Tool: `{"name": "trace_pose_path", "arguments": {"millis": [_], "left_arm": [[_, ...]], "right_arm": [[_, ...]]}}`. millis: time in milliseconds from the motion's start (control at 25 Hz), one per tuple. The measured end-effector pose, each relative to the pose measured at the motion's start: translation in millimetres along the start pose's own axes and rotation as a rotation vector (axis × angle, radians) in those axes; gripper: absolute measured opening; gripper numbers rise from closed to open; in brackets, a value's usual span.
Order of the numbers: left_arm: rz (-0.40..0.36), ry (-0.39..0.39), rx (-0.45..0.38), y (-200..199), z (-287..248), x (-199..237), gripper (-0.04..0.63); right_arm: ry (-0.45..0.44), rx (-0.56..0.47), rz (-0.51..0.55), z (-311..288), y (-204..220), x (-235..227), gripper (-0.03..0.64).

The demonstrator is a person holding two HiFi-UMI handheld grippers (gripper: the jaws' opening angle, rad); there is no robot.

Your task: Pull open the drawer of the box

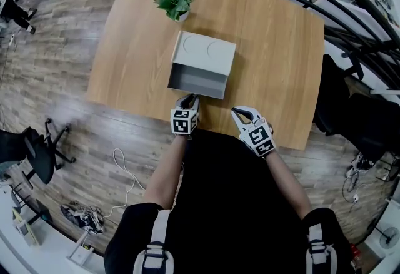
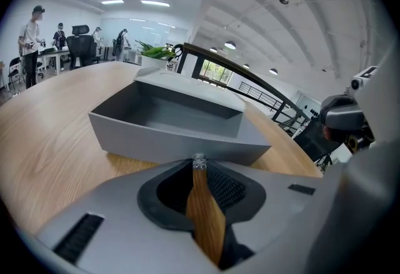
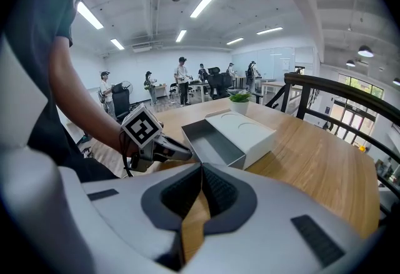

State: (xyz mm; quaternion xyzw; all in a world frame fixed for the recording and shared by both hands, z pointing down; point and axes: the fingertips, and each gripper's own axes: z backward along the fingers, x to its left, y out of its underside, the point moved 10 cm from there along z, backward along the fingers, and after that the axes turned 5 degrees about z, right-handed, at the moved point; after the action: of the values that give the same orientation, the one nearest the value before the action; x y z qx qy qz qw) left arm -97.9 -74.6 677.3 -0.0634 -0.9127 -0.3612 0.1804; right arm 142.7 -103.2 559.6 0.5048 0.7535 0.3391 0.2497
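Grey open-topped drawer [image 1: 197,79] projecting from white rectangular box [image 1: 206,50]; left gripper [image 1: 189,99] pinching its small clear knob [image 2: 199,159]; right gripper [image 1: 237,112] idling near box, jaws clenched, empty. Pull seemingly ending; next: releasing knob.

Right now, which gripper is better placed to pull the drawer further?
Left. The left gripper is shut on the knob of the drawer; the right gripper is shut, empty, away from the box.
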Motion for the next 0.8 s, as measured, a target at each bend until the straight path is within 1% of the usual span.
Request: {"name": "trace_pose_path", "arguments": {"millis": [640,800], "left_arm": [[0.001,0.009,0.009,12.5,5.2,-0.4,0.084],[0.006,0.006,-0.008,13.1,10.8,0.2,0.084]], "right_arm": [[-0.003,0.002,0.004,0.8,3.5,8.8,0.025],[-0.001,0.001,0.006,3.0,2.5,10.1,0.025]]}}
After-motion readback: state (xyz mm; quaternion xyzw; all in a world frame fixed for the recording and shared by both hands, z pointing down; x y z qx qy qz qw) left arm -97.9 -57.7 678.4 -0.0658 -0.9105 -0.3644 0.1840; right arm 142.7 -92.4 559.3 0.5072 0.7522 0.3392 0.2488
